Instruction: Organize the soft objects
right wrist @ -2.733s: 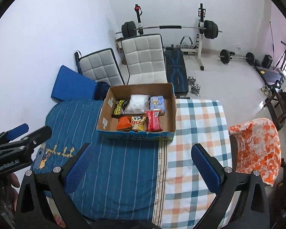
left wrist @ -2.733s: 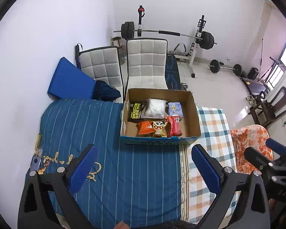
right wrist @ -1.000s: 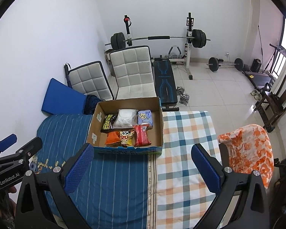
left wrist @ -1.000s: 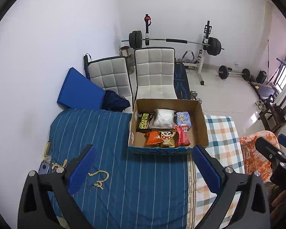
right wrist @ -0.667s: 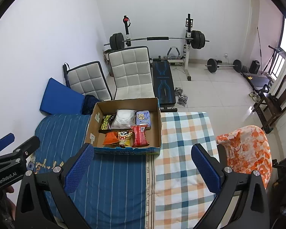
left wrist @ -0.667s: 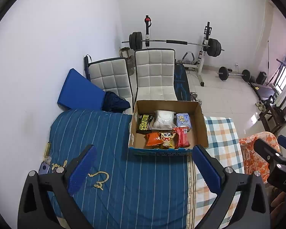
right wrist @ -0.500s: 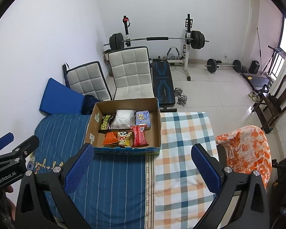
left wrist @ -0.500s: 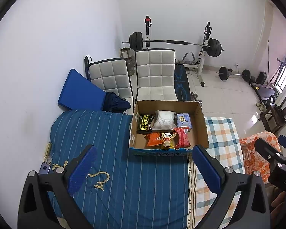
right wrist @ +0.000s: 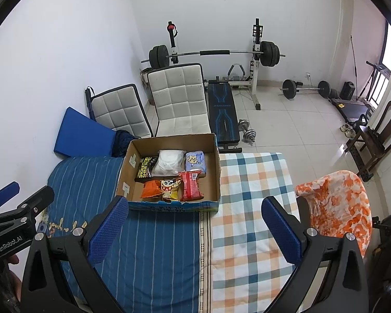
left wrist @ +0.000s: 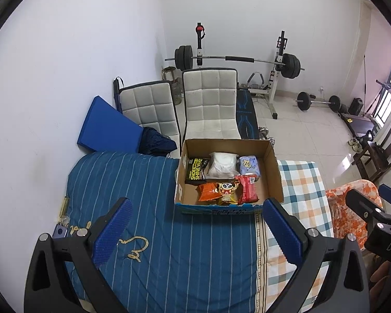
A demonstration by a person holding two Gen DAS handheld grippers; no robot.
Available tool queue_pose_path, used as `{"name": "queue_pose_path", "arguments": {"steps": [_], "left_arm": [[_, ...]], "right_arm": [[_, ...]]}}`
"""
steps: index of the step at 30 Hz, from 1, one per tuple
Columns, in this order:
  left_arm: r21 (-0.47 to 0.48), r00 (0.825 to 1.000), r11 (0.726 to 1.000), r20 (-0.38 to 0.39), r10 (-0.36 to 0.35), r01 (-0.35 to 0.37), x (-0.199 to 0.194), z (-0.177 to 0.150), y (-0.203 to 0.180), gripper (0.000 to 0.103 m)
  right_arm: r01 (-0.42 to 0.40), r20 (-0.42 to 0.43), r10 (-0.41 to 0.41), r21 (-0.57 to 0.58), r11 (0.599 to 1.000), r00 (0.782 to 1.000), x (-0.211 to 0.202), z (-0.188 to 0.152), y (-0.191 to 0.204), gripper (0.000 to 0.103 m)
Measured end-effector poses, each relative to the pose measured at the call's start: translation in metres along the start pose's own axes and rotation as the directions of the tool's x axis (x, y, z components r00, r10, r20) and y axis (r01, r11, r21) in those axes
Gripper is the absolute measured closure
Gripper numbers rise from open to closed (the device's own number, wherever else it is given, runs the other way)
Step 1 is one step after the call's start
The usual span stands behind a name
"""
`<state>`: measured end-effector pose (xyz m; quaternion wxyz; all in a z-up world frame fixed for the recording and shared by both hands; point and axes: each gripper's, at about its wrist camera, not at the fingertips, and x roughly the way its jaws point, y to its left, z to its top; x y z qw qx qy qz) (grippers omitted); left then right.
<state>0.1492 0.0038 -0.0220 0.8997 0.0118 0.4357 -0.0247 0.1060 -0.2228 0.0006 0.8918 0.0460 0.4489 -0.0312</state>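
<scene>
An open cardboard box [left wrist: 273,172] [right wrist: 216,172] sits at the far edge of the bed. It holds soft packs: a white pouch [left wrist: 223,164] [right wrist: 169,162], a light blue pack [left wrist: 249,164] [right wrist: 194,161], a black pack [left wrist: 195,171], an orange snack bag [left wrist: 207,191] [right wrist: 150,189], a panda bag [left wrist: 228,190] and a red pack [left wrist: 249,189] [right wrist: 190,185]. My left gripper [left wrist: 195,232] is open and empty, held high above the blue striped cover [left wrist: 169,247]. My right gripper [right wrist: 193,230] is open and empty above the seam with the checked sheet [right wrist: 247,208].
Two white padded chairs [left wrist: 211,104] and a blue mat [left wrist: 104,130] stand behind the bed. An orange-white cloth [right wrist: 338,203] drapes a chair at the right. A weight bench and barbell rack [right wrist: 221,104] stand farther back. A small phone [left wrist: 60,232] lies at the bed's left edge.
Both grippers have risen and pulled back from the bed, so the box looks smaller and farther. In the last half second almost nothing moves. Both stay open.
</scene>
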Motion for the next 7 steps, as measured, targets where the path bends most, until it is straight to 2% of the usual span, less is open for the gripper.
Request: {"name": "queue_pose_path", "arguments": {"steps": [7], "left_arm": [[0.007, 1.0, 1.0, 0.028, 0.0, 0.0, -0.007, 0.0033, -0.0013, 0.0]], "right_arm": [[0.003, 0.01, -0.003, 0.011, 1.0, 1.0, -0.0018, -0.0003, -0.002, 0.0]]}}
